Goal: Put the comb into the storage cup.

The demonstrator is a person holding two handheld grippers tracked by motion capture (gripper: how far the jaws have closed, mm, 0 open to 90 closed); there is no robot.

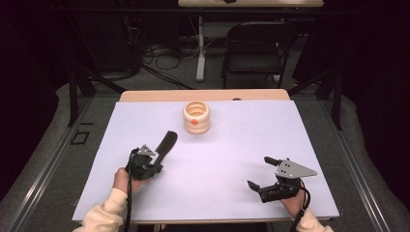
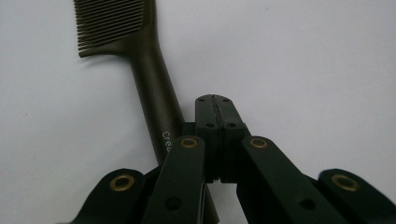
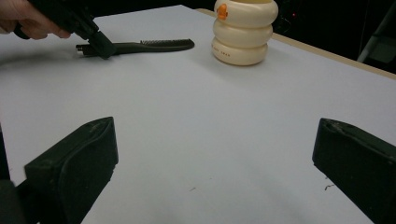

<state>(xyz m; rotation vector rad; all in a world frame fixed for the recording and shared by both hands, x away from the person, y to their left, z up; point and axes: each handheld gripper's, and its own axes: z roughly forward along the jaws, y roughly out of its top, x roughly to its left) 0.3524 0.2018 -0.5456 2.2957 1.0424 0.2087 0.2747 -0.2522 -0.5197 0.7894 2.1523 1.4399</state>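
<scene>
Comb (image 2: 140,60) lies beside shut-together left gripper (image 2: 214,100), right gripper (image 3: 210,154) gaping; a nudge could skid it toward tabletop's (image 1: 217,164) left edge.

left gripper (image 1: 153,157) low, jaws pressed together, right gripper (image 1: 260,172) resting, jaws wide apart

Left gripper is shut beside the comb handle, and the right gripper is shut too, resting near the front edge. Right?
Not quite: the right gripper is open, its jaws standing wide apart in the right gripper view. The left gripper is indeed shut beside the comb handle.
</scene>
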